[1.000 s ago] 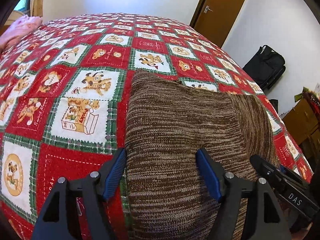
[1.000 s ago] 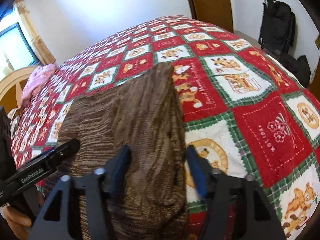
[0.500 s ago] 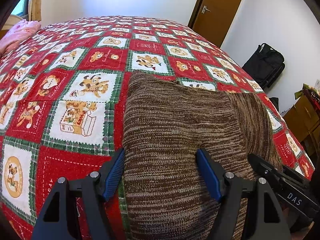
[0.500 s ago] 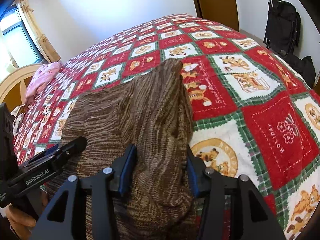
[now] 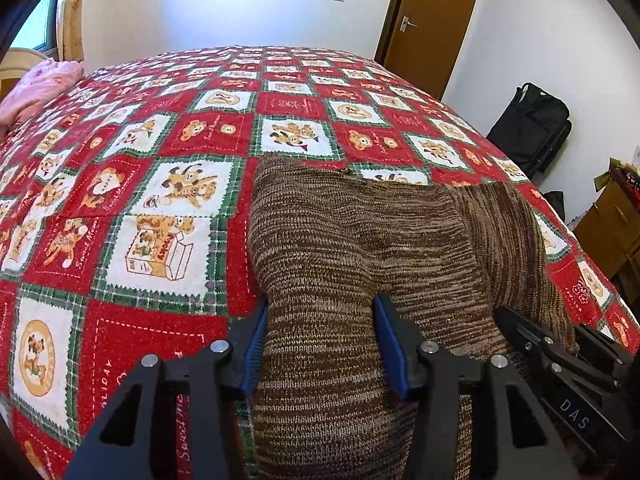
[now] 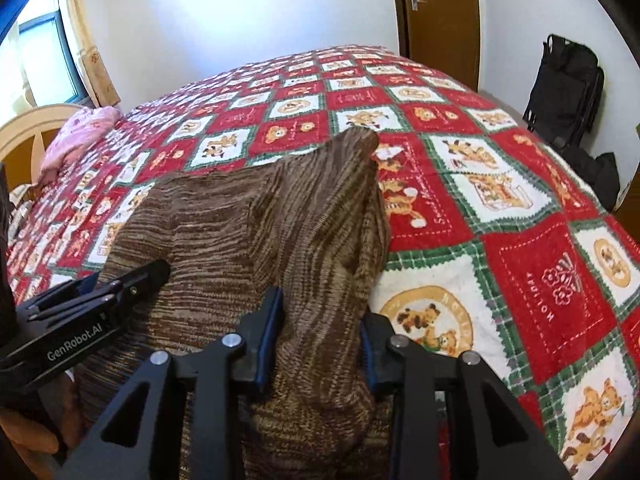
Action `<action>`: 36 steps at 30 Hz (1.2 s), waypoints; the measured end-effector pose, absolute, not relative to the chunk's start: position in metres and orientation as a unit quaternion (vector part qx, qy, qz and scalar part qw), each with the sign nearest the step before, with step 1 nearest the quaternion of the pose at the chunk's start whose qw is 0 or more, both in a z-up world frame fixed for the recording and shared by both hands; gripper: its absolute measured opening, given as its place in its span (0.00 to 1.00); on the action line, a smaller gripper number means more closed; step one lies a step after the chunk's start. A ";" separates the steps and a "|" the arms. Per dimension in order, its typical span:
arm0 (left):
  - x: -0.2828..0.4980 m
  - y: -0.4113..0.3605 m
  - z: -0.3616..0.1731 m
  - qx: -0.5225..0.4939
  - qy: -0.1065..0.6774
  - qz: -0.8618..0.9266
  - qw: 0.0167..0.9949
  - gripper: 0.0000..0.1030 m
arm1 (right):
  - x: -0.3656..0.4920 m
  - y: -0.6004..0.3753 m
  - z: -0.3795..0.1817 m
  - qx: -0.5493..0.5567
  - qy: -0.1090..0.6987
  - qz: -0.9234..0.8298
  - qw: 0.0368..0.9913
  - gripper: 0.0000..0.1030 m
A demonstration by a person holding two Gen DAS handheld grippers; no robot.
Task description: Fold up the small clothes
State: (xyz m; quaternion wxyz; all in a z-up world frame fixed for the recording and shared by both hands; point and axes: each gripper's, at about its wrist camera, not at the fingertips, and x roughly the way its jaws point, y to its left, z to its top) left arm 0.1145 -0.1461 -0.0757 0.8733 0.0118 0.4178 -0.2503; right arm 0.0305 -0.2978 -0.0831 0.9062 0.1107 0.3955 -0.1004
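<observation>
Bed (image 5: pixel 120 280) under a red, white and green teddy-bear quilt; white walls, brown door (image 5: pixel 432 20), black bag (image 5: pixel 532 128). Brown knit garment (image 5: pixel 360 232): left hand-held gripper (image 5: pixel 320 340) and right hand-held gripper (image 6: pixel 320 336), jaws just closing, each pinch a bunched fold.

I see a red teddy-bear quilt (image 5: pixel 168 216), pink bedding (image 5: pixel 44 88), a brown door (image 5: pixel 432 20) and black luggage (image 5: pixel 532 128).

A bed's patchwork quilt (image 5: pixel 168 200) carries a brown knit garment (image 5: pixel 352 240).
</observation>
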 end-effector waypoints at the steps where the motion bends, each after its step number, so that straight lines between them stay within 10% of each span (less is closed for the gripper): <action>1: 0.114 -0.147 -0.076 0.013 0.417 -0.250 0.874 0.49 | 0.031 -0.298 -0.083 0.111 0.395 -0.101 0.906 0.37; 16: 0.117 -0.150 -0.077 -0.007 0.430 -0.276 0.859 0.73 | 0.030 -0.317 -0.089 0.192 0.391 -0.076 0.897 0.44; 24: 0.117 -0.137 -0.077 -0.045 0.414 -0.272 0.867 0.34 | 0.031 -0.297 -0.082 0.124 0.385 -0.097 0.910 0.29; 36: 0.098 -0.137 -0.058 -0.007 0.376 -0.272 0.886 0.26 | 0.022 -0.265 -0.060 0.028 0.349 -0.132 0.928 0.25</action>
